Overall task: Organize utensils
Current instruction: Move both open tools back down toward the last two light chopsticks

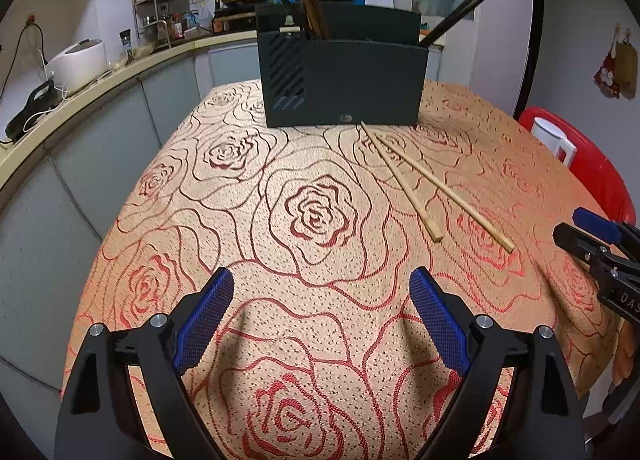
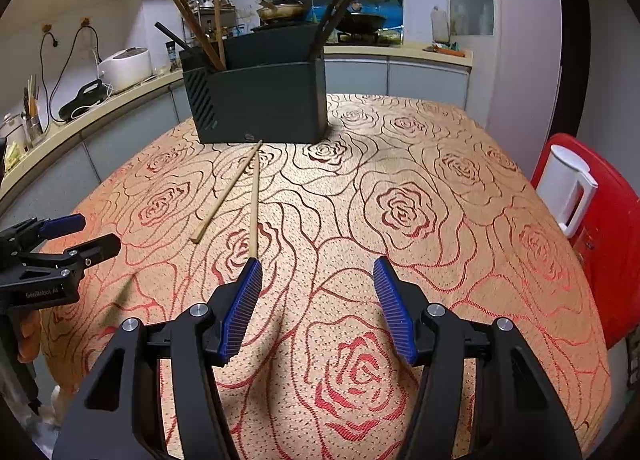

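Two light wooden chopsticks [image 1: 416, 180] [image 2: 240, 196] lie crossed on the rose-patterned tablecloth, their far tips near a dark utensil holder [image 1: 344, 80] [image 2: 260, 100]. The holder stands at the table's far side with several dark and brown chopsticks upright in it. My left gripper [image 1: 322, 300] is open over bare cloth, left of and nearer than the pair. My right gripper [image 2: 318, 280] is open too; its left fingertip [image 2: 252, 272] sits just by the near end of one chopstick, nothing between the pads. Each gripper shows at the other view's edge: right gripper [image 1: 592, 244], left gripper [image 2: 80, 236].
A red chair [image 2: 608, 228] with a white jug [image 2: 568, 188] on it stands at the table's right edge. A kitchen counter [image 1: 100, 88] with a rice cooker [image 1: 80, 64], racks and pans runs behind and to the left.
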`<state>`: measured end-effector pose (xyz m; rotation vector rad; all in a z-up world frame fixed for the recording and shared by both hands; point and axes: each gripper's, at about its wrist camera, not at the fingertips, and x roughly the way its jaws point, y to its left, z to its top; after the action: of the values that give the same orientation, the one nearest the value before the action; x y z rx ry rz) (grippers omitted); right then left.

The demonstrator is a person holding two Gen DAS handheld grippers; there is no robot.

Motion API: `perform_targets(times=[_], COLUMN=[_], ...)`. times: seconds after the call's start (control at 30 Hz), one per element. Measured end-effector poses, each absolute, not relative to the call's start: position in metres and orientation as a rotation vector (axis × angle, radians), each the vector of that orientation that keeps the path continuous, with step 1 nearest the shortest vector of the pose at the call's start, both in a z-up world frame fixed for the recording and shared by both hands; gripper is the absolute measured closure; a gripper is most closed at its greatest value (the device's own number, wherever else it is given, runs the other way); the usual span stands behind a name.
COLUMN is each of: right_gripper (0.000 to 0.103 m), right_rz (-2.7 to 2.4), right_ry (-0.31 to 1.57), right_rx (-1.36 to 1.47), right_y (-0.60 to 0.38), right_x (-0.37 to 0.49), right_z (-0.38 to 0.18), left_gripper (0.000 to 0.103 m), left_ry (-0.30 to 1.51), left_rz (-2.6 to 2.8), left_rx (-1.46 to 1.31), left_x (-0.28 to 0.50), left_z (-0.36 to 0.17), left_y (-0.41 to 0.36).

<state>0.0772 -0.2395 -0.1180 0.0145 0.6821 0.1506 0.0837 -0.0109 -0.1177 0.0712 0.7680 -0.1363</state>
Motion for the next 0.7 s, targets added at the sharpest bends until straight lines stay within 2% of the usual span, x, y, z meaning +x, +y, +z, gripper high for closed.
perform_targets(times=[0.23,0.7], right_gripper=[0.047,0.047], right_rz=[0.128,0.112], right_ry=[0.697,0.695], right_rx=[0.047,0.048], right_y=[-0.252,-0.258], right_x=[0.081,0.082], right_z=[-0.122,-0.120], left_gripper=[0.017,0.020], left_ry=[0.843,0.887], left_rz=[-0.230,-0.278], left_rx=[0.038,0.200], left_x=[0.097,0.138], left_z=[-0.123,-0.128], left_y=[-0.026,-0.083])
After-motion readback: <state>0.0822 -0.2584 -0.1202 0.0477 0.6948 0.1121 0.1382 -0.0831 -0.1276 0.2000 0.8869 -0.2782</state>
